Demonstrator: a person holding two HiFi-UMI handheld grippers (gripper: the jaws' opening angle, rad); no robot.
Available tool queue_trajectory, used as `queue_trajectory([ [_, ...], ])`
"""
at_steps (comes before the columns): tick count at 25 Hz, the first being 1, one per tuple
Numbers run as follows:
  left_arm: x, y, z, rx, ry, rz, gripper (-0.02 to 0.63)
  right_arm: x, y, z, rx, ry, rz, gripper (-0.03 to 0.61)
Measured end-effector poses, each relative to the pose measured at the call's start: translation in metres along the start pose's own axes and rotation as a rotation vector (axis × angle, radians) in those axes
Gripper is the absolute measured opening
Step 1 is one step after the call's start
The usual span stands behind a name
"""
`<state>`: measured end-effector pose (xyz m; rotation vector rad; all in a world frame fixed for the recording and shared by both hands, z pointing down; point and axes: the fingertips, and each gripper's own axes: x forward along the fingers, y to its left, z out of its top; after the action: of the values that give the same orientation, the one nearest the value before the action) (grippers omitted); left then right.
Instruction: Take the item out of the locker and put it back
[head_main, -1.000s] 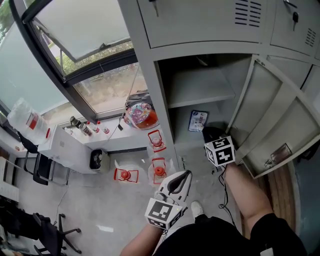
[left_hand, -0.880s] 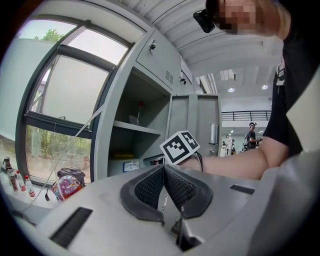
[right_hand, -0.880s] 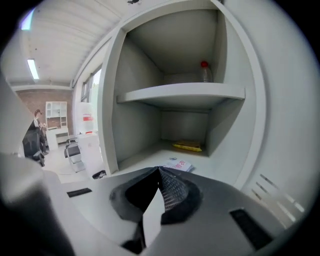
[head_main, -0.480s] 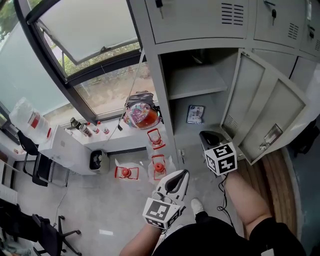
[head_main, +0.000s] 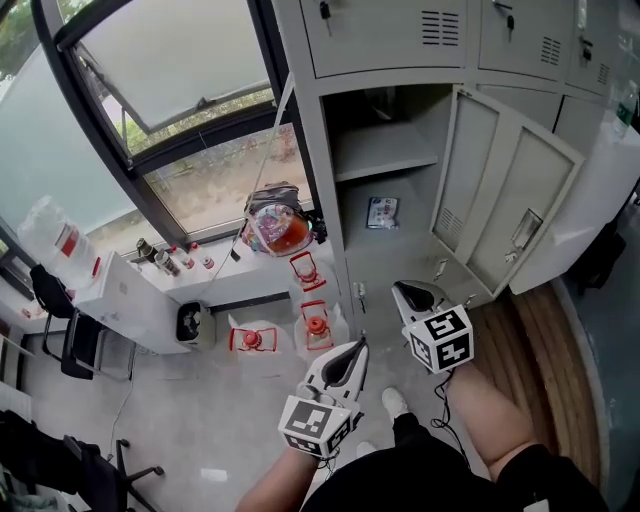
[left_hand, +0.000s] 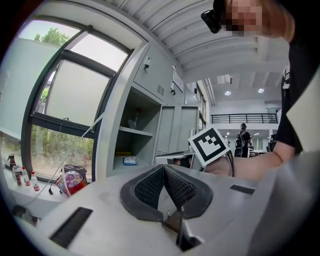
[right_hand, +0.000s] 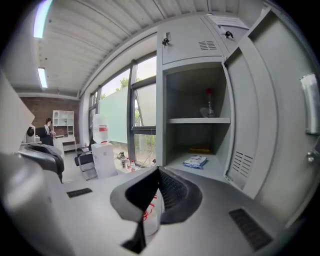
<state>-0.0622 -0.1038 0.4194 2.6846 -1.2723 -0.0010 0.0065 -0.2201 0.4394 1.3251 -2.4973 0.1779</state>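
The item, a small blue-and-white packet (head_main: 382, 212), lies flat on the floor of the open grey locker's lower compartment (head_main: 375, 255). It also shows in the left gripper view as the packet (left_hand: 129, 160) and in the right gripper view as the packet (right_hand: 195, 161). My right gripper (head_main: 405, 290) is shut and empty, well short of the locker and pointing toward it. My left gripper (head_main: 358, 345) is shut too, with nothing held, lower and further left. The locker door (head_main: 500, 200) stands swung open to the right.
A shelf (head_main: 385, 150) divides the locker; a glass vase (right_hand: 208, 107) stands on it. A colourful bag (head_main: 278, 228) rests on the window ledge beside the locker. Red-handled bottles (head_main: 308, 270) stand on the floor below it. A large water jug (head_main: 55, 240) is far left.
Both grippers have drawn back from the locker, the right one farther, leaving the mouth of the lower compartment. The packet stays where it lay. Both stay shut.
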Motion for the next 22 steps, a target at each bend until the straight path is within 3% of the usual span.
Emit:
queue_trajectory([
  [11,-0.033,-0.016,-0.006,-0.010,0.007,-0.014,0.017,-0.063,0.047,-0.003,0.012,-0.050,0.007,0.052],
  [22,-0.027,-0.038,-0.008,-0.009,0.002,0.011,0.017,-0.108,0.048,-0.013,0.030,-0.084,0.032,0.052],
])
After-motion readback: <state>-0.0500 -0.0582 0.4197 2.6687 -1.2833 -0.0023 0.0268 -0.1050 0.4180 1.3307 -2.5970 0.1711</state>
